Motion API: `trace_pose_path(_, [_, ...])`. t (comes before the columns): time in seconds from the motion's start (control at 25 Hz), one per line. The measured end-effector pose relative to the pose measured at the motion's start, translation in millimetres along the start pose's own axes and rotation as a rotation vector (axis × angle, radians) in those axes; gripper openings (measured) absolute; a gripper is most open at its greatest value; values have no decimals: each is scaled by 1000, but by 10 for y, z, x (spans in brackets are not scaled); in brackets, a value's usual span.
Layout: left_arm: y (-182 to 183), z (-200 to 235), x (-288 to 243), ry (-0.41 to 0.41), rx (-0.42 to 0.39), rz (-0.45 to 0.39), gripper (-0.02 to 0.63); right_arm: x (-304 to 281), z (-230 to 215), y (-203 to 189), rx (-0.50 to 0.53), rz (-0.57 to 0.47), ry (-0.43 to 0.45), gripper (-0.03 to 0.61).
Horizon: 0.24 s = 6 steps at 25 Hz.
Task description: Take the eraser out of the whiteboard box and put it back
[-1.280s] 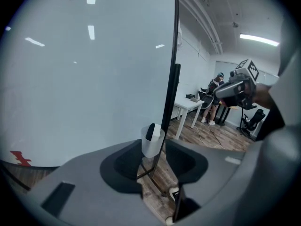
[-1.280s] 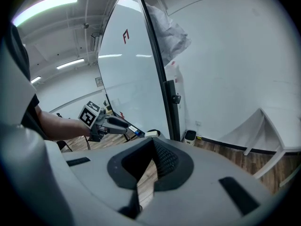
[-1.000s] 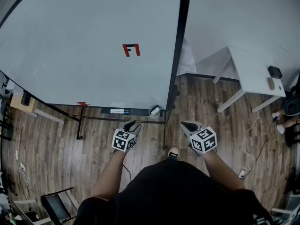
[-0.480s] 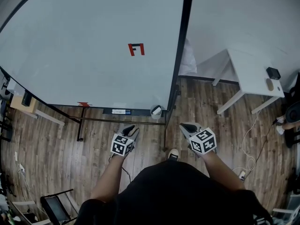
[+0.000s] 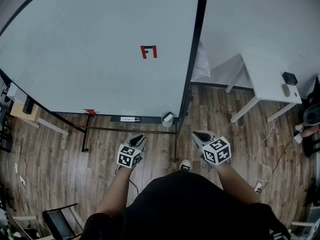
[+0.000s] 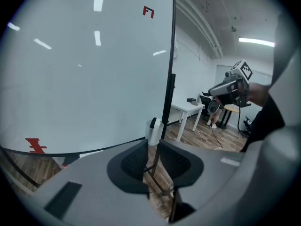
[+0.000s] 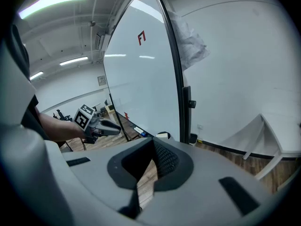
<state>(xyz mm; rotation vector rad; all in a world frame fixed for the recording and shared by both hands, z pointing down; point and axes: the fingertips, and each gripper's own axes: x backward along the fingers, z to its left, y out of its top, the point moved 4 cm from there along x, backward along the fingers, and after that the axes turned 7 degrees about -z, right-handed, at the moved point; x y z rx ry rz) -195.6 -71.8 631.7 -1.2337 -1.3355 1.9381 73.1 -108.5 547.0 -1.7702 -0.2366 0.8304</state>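
Wood-plank flooring runs under a large whiteboard (image 5: pixel 100 49) on a dark rolling frame, with a white wall to its right and a white counter (image 5: pixel 270 79) standing against that wall. Two small dark objects sit on the counter's far end. A red-and-black mark (image 5: pixel 149 51) shows on the board, and a small red mark (image 5: pixel 90 111) sits near its lower edge.

The whiteboard box (image 5: pixel 167 120), a small white cup-like holder, hangs at the board's lower right corner, beside the frame's upright post. The eraser (image 6: pixel 152 123) stands inside it, its dark top poking above the rim. A narrow tray (image 5: pixel 127 118) with a marker runs along the lower edge just left of the box.

Both tools are held out in front of the person, apart from the board and clear of the box. The left tool (image 5: pixel 137 141) has just been closing; its jaws now stand a narrow gap apart with nothing between them. The right tool (image 5: pixel 201 135) is slightly spread and empty, with floor showing through the gap.
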Motion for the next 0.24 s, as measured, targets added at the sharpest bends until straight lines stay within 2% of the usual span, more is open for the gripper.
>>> trace_pose_path(0.24, [16, 41, 65, 6, -1, -24, 75, 1, 65, 26, 1, -9, -8, -5])
